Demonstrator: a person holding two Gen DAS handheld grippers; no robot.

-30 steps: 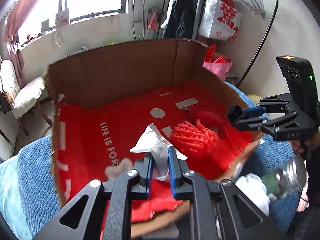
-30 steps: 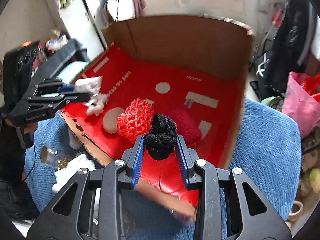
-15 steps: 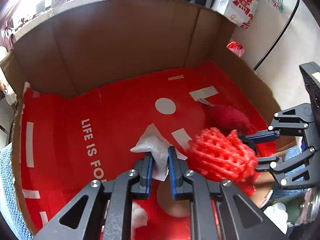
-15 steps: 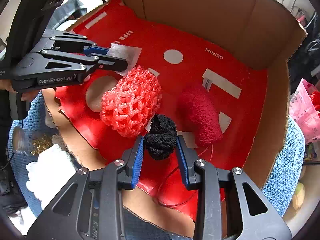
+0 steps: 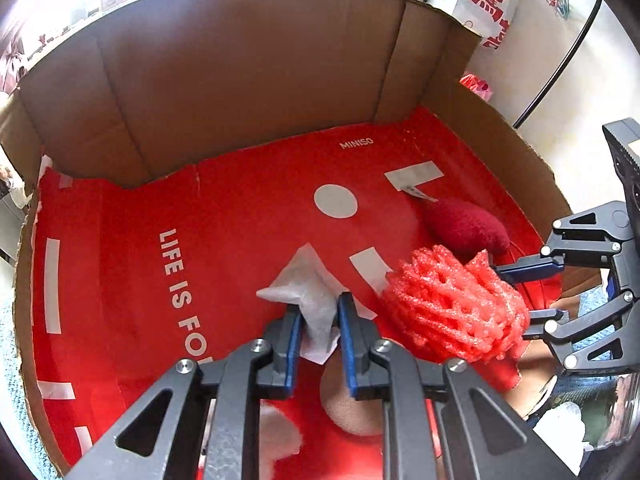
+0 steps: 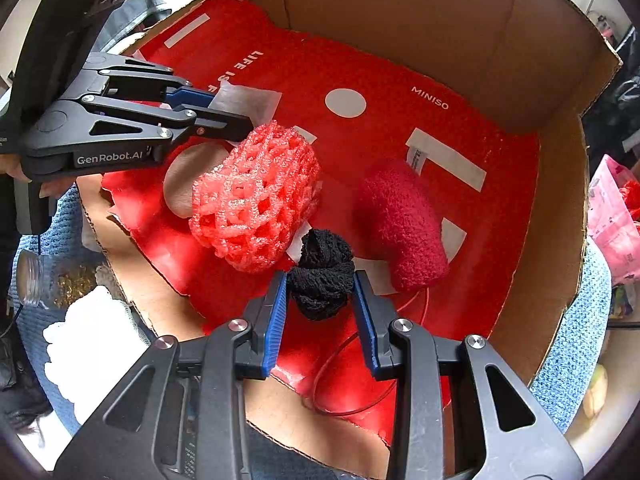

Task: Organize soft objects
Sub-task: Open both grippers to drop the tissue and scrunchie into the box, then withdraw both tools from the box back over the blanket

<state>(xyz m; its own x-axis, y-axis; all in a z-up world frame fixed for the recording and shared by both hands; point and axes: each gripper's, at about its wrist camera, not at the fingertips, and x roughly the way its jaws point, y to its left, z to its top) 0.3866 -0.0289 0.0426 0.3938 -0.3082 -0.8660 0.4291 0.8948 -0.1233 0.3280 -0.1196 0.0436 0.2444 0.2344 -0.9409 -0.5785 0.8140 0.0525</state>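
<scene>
Left gripper (image 5: 318, 320): jaws were opening, the white tissue (image 5: 308, 296) between them, pads barely touching it.
Right gripper (image 6: 320, 300): closed on the black knit ball (image 6: 322, 276), held low over the box (image 6: 560, 208) floor.
Box contents: red foam net (image 6: 256, 200), dark red plush (image 6: 404, 224) and a tan pad (image 6: 186, 184) lay on the red liner.
Risk, tissue: it was light, and could have clung to a pad or drifted outside the front edge.
Risk, ball: dropped near the net, it could have rolled off the torn front flap.
Risk, grippers: they worked close together and could have collided over the net.
</scene>
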